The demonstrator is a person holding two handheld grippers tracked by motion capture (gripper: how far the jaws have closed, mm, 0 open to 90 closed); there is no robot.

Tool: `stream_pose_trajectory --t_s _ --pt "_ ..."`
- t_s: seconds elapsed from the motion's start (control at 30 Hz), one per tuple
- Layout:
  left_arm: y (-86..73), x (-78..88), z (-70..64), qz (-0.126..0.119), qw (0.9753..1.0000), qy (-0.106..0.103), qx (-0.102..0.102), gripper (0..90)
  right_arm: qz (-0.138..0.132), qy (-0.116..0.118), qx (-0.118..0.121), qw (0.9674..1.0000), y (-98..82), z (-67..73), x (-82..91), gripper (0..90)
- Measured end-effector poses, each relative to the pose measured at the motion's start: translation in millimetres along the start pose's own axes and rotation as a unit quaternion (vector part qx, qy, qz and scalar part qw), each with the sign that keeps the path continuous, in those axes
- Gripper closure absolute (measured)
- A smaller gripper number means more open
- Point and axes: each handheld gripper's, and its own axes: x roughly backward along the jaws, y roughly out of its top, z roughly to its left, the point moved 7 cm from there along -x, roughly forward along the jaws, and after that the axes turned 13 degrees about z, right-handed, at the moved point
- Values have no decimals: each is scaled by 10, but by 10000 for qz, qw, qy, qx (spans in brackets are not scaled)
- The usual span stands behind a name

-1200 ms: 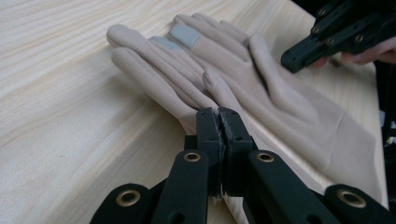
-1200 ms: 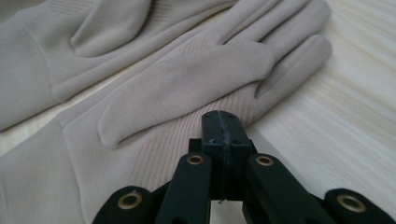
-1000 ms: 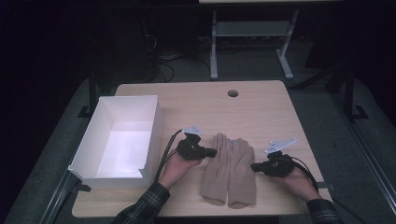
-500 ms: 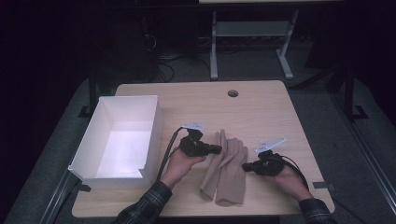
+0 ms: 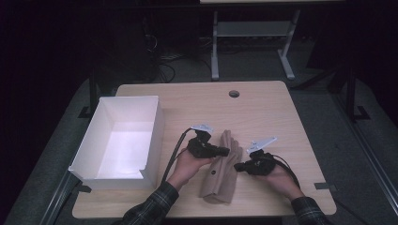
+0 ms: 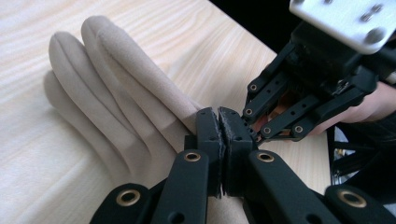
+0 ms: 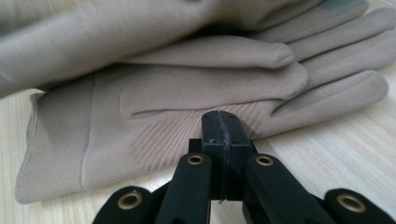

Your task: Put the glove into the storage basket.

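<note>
1. The pair of beige gloves (image 5: 223,171) lies on the table (image 5: 281,117) between the two hands, one glove folded or stacked over the other, just right of the white box (image 5: 119,140). The stack looks loose, so a sideways nudge could slide the top glove off the lower one.
2. The left gripper (image 6: 219,126) has its jaws pressed together at the glove's edge, beside the fingers; whether a fold of fabric is caught between them is hard to tell. If only a thin fold is caught, a lift would likely peel it free and drop the glove.
3. The right gripper (image 7: 223,126) is also pressed together, its tip just at the ribbed cuff area of the lower glove (image 7: 154,135), apparently with nothing between the jaws. Pushing forward like this would bunch the cloth instead of gripping it.
4. In the left gripper view the other gripper (image 6: 299,102) sits very near the left jaws, so the two could knock together over the gloves.
5. Carrying soft fabric toward the box risks it snagging on the box wall.
</note>
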Motion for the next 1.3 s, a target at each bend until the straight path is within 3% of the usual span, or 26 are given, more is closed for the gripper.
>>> stream_pose_trajectory --t_s 0.4,0.5,0.53,0.57,0.63,0.67,0.73,0.77,0.8,0.83,0.87,0.93,0.97,1.07,1.13,1.3 --pt "-19 -230 -50 194 9998 -32 -74 865 -34 -28 87 10000 74 29 -65 900" --pt "-26 -227 -60 195 9998 -58 -74 790 8 -41 48 10000 62 40 -44 896" --pt "-21 -185 -93 151 9998 -17 -164 761 18 -95 115 9999 51 23 -30 869" --pt "-22 -161 -111 150 9997 12 -204 758 -1 -225 61 9997 24 -17 24 779" --pt "-32 -136 -126 184 9995 26 -245 772 -40 -314 -32 9995 8 -51 63 751" --pt "-47 -119 -141 215 9993 28 -300 820 -94 -407 -105 9991 -12 -100 100 714" --pt "-97 -126 -190 306 9989 18 -360 892 -253 -718 -354 9965 -80 -251 203 576" --pt "-97 -126 -190 306 9989 18 -360 893 -253 -718 -354 9965 -80 -251 203 576" --pt "-124 -149 -218 384 9985 19 -395 893 -336 -926 -476 9940 -129 -347 261 491" --pt "-142 -176 -242 431 9981 30 -431 893 -336 -926 -476 9940 -129 -347 261 491" --pt "-172 -233 -286 511 9975 37 -484 894 -372 -1037 -638 9919 -180 -434 296 431" --pt "-192 -267 -302 597 9969 64 -513 894 -380 -1105 -644 9911 -199 -471 307 411" --pt "-232 -344 -313 747 9956 112 -562 894 -385 -1241 -784 9884 -246 -543 331 359" --pt "-278 -417 -313 873 9945 136 -563 894 -407 -1368 -877 9859 -269 -601 343 324" --pt "-323 -451 -294 1032 9924 282 -603 895 -483 -1588 -979 9813 -290 -692 344 269" --pt "-346 -416 -265 1132 9905 424 -652 895 -475 -1765 -1108 9769 -326 -775 325 218"
